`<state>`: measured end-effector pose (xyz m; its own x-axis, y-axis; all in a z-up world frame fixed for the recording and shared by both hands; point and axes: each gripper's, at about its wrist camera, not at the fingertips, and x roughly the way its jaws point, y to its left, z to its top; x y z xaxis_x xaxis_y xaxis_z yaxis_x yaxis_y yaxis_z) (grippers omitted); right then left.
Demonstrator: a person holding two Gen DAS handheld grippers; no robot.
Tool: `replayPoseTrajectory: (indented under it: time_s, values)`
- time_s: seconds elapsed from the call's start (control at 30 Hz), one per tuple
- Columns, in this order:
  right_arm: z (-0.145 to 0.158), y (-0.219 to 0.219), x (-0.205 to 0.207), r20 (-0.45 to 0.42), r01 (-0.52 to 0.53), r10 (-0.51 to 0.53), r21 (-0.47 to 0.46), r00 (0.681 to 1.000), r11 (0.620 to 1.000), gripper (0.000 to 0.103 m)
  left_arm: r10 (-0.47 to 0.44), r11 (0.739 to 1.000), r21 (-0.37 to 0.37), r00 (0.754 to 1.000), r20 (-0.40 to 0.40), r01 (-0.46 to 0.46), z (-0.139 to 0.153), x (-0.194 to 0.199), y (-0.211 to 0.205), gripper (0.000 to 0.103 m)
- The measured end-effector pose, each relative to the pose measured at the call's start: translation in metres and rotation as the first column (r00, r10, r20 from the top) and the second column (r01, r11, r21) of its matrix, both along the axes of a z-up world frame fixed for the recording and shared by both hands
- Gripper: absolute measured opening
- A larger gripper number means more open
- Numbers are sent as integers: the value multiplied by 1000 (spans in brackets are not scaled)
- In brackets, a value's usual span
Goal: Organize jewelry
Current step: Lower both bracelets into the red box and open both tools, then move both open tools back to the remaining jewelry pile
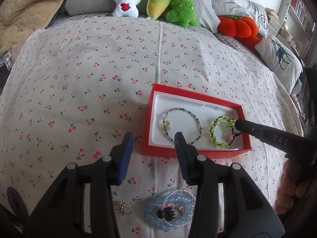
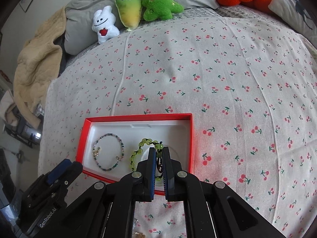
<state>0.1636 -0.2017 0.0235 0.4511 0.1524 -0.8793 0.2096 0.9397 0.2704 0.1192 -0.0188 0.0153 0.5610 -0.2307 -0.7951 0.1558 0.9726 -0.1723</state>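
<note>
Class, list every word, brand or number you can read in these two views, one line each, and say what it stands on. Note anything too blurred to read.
"GenRobot.AI": white lettering on the black body of the left tongs, seen in the right wrist view.
"DAS": faint letters on the black body of the right tongs, cut off by the frame edge, so it may be part of a longer word.
Book spines on the shelf: too small and blurred to read.

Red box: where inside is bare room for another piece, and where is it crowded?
In the red cardboard box, bare white liner runs along the far wall, beyond the thin dark-beaded bracelet and the lime-green beaded bracelet. The right half is crowded: the right gripper pinches that bracelet.
</note>
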Motion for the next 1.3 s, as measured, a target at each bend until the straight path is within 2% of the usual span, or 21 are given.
replayPoseTrajectory:
  time_s: [0.1, 0.17, 0.33, 0.47, 0.53, 0.57, 0.6, 0.63, 0.83, 1.07, 1.3]
  values:
    - [8, -3, -5, 16, 1, -1, -17, 1000, 1000, 11, -1, 1000, 16, 1000, -4, 1, 0, -3, 5, 52]
    - [15, -4, -9, 30, 3, -2, -27, 1000, 1000, 12, 2, 999, 34, 1000, 0, -2, 1, -8, 8, 62]
    - [31, -4, -22, 54, 5, 0, -93, 999, 996, 13, 5, 997, 81, 1000, -13, -4, 2, -18, 19, 78]
    - [37, -4, -35, 51, 2, 3, -105, 999, 994, 19, -3, 995, 104, 999, -44, 8, -1, -28, 26, 81]
    - [37, -5, -41, 48, 3, 3, -112, 999, 994, 27, -14, 994, 112, 998, -68, 21, -4, -33, 27, 81]
    - [37, -5, -45, 47, 4, 1, -112, 999, 994, 43, -19, 993, 116, 997, -78, 28, -6, -36, 28, 81]
    - [38, -5, -49, 54, 5, 1, -108, 999, 994, 64, -24, 992, 120, 996, -87, 34, -8, -39, 29, 81]
    - [38, -4, -52, 62, 1, 6, -106, 998, 994, 68, -29, 991, 124, 995, -94, 41, -10, -42, 29, 81]
    - [33, 7, -71, 31, -56, 60, -116, 998, 992, 70, -48, 990, 129, 991, -124, 64, -16, -55, 35, 81]
    - [19, 17, -91, -10, -100, 99, -144, 995, 985, 76, -76, 985, 141, 987, -144, 97, -21, -66, 39, 82]
    - [1, 16, -105, -56, -112, 105, -122, 993, 986, 80, -78, 983, 147, 980, -180, 106, -35, -73, 56, 82]
